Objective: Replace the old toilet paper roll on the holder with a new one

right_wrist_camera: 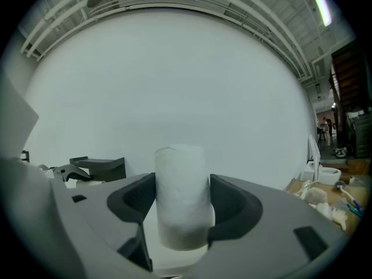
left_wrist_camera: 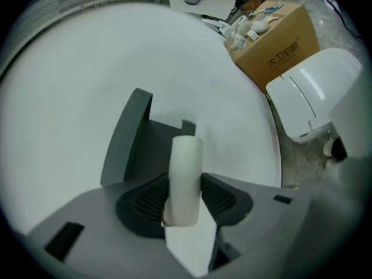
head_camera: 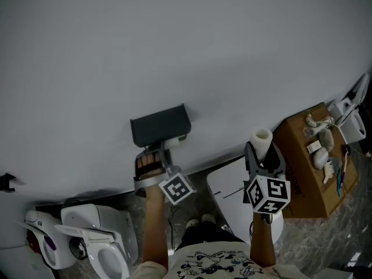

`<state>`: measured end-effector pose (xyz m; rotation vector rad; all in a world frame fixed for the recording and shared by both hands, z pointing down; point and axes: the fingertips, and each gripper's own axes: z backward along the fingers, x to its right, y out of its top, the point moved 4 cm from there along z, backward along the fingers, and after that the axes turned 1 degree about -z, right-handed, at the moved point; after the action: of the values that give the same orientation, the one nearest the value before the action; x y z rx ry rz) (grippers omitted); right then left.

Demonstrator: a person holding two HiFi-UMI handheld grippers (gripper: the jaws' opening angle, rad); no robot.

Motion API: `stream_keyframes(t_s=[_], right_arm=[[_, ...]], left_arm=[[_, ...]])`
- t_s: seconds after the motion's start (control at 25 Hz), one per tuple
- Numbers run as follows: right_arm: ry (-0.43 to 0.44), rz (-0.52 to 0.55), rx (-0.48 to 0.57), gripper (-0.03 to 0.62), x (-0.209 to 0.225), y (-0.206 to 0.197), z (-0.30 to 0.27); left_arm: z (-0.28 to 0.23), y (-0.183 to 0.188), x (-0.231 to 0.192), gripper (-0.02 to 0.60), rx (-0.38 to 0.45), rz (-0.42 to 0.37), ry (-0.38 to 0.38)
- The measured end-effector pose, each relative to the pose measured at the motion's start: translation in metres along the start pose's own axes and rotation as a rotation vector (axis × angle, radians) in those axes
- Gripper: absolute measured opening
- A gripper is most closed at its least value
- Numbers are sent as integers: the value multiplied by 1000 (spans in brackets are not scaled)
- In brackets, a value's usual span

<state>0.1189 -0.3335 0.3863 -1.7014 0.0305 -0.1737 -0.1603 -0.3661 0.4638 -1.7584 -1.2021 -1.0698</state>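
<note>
A dark grey paper holder (head_camera: 160,125) hangs on the white wall. My left gripper (head_camera: 165,150) is right below it. In the left gripper view its pads (left_wrist_camera: 152,199) press on both sides of the thin, nearly used-up old roll (left_wrist_camera: 186,161), which stands in front of the holder (left_wrist_camera: 128,138); a loose sheet hangs under the roll. My right gripper (head_camera: 263,161) is off to the right, shut on a full white new roll (head_camera: 261,139) that stands upright between its jaws (right_wrist_camera: 181,196). The holder (right_wrist_camera: 99,167) shows far left in the right gripper view.
A brown cardboard box (head_camera: 308,156) with several small items on top stands at the right. A white lidded bin (head_camera: 232,196) is below the right gripper. A toilet (head_camera: 99,249) stands at the lower left. The person's shoes (head_camera: 200,220) are between them.
</note>
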Motion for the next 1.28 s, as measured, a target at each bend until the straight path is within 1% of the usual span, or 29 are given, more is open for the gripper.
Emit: stream_keyframes(t_s=[0.16,0.72,0.96,1.08,1.16,1.28], right_arm=[[-17,-7,-2,299,5,-2,4],[-141,-37,4,299,64,-3,25],[-181,-41,4,299,85,-4,39],[-191,-45,7,299,92,-4,44],[-189,-46,8,299,94,-3,47],[-176,-43,13,299,92,-2,47]], left_arm=[[-1,11,-1,186,29,-15,18],[1,89,10,186,151,-86,7],[10,123,12,186,213,-98,24],[19,138,15,186,253,-70,-4],[27,144,10,186,288,-18,-3],[41,149,1,186,347,84,-16]])
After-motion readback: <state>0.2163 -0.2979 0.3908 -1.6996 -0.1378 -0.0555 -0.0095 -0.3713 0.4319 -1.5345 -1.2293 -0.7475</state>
